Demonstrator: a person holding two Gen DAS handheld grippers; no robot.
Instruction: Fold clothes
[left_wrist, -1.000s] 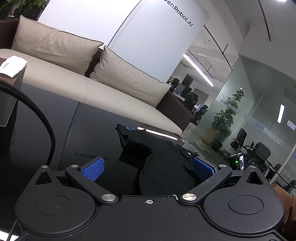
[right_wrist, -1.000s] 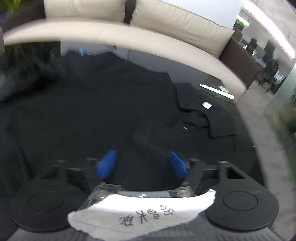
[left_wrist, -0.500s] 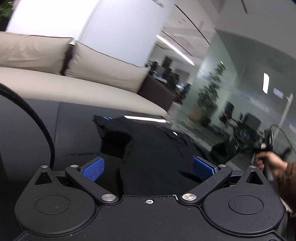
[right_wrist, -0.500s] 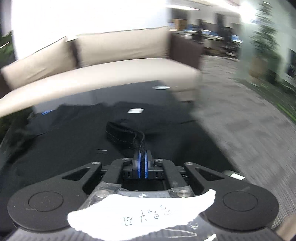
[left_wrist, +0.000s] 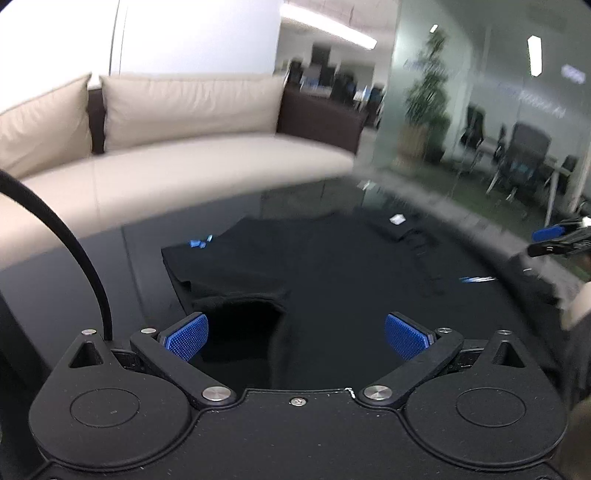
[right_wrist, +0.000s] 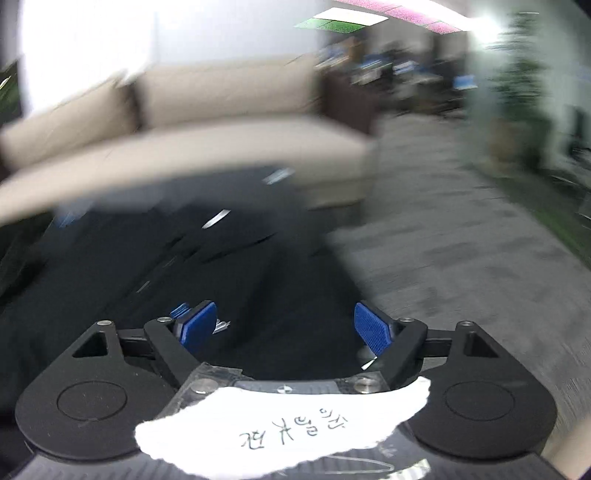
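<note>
— Where does the garment lie?

— The black shirt (left_wrist: 332, 273) is spread on the glossy dark table (left_wrist: 92, 295), in front of a cream sofa (left_wrist: 177, 155). Its collar end, with a small white label (left_wrist: 398, 220), points toward the far right of the left wrist view, and a sleeve fold lies bunched at the near left edge of the fabric.

— And the left gripper?

— The left gripper (left_wrist: 295, 334) hangs over the near part of the shirt. Its blue pads (left_wrist: 186, 336) stand wide apart, with only fabric below and nothing pressed between the jaws.

— What about the right one?

— The right gripper (right_wrist: 286, 328) is over the shirt's right side, close to the table's edge, with grey carpet (right_wrist: 461, 258) beyond. Its jaws are opening; the pads are well apart and no cloth is pinched between them. The picture is heavily blurred, so fine folds there cannot be told. A torn white paper note (right_wrist: 288, 428) with handwriting is stuck on its body.

— Can one gripper be seen from the other?

— Yes, at the right edge of the left wrist view a blue pad on a dark finger shows above the shirt's far side.
</note>
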